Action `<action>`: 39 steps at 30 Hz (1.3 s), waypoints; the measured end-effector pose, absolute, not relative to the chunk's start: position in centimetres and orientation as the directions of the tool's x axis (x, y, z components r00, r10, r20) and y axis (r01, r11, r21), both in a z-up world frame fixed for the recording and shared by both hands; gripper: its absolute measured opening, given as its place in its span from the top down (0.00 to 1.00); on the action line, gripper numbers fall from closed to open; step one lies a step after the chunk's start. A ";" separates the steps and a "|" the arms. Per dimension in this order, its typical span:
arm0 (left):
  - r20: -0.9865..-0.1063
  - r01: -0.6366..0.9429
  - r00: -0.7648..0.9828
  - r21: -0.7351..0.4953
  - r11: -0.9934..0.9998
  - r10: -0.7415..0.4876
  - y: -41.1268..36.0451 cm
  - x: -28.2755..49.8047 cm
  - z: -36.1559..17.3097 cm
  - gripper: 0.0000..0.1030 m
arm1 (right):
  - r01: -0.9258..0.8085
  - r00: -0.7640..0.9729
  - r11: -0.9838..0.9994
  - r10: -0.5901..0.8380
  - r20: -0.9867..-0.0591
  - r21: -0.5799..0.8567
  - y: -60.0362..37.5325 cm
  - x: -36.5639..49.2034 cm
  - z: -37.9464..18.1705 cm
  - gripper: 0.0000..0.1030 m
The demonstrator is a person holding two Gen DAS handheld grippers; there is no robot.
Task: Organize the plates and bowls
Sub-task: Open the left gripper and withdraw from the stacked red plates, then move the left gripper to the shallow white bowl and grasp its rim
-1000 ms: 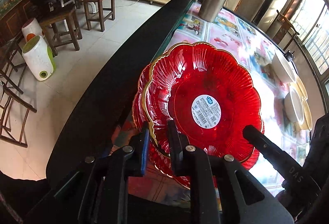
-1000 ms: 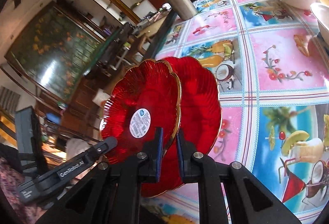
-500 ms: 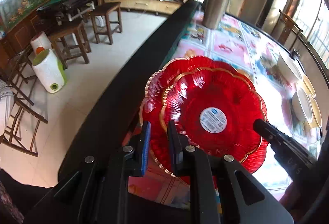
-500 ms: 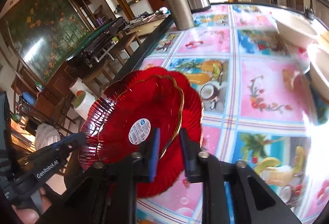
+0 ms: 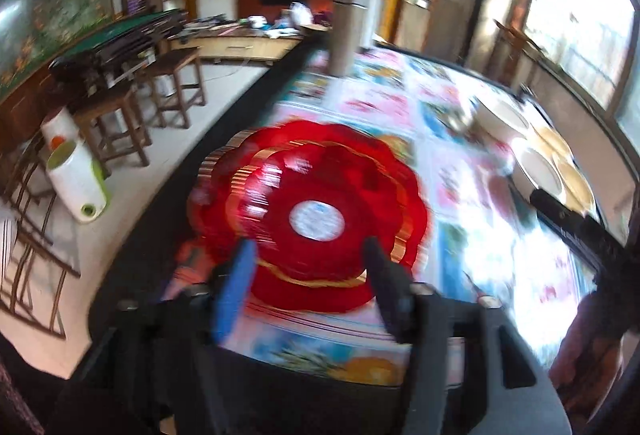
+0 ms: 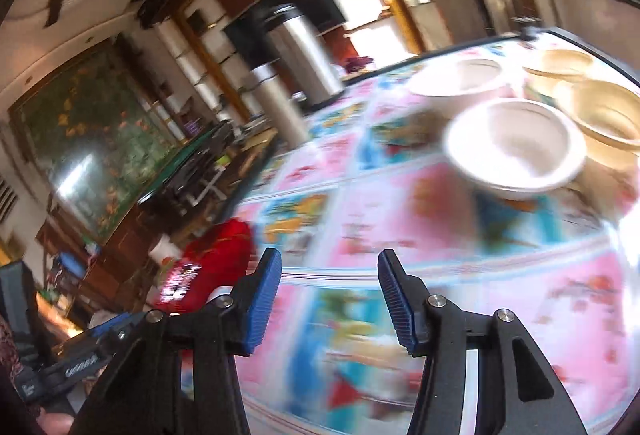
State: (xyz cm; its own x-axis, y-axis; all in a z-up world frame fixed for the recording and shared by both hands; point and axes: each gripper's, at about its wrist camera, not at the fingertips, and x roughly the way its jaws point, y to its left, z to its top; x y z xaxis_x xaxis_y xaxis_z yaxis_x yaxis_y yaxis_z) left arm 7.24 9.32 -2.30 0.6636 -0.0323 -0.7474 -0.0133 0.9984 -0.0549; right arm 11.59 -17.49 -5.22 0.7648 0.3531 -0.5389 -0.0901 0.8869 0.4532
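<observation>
1. The left tool [image 5: 306, 255] stood wide open above the near rim of the red plates [image 5: 320, 195], holding nothing.
2. The two red plates lay stacked on the surface [image 5: 460, 195], near its left edge.
3. The right tool [image 6: 328, 275] was also open and empty, over the patterned cloth.
4. White bowls [image 6: 514, 149] and cream bowls [image 6: 604, 115] sat at the far right of the surface, well apart from the plates.
5. Both views were motion-blurred.

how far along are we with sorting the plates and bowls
Done: the two red plates lie stacked on the table. In hand: nothing; the left gripper and right gripper are both open. Left: two white bowls and two tan bowls sit separately, unstacked.
</observation>
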 end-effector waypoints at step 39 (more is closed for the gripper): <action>-0.827 0.306 0.542 0.030 0.952 -0.148 -11.2 15.4 -3.5 0.42 | 0.133 0.798 0.736 0.319 -0.512 0.664 -34.5 13.2 -8.2 0.44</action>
State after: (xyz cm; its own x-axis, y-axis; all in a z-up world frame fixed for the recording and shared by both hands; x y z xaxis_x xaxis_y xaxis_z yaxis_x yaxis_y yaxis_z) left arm 15.38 -11.25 -3.54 0.5418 -0.1478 -0.8274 0.3056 0.9517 0.0301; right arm 13.23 -34.54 -8.17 0.7976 0.3187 -0.5121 0.1327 0.7356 0.6643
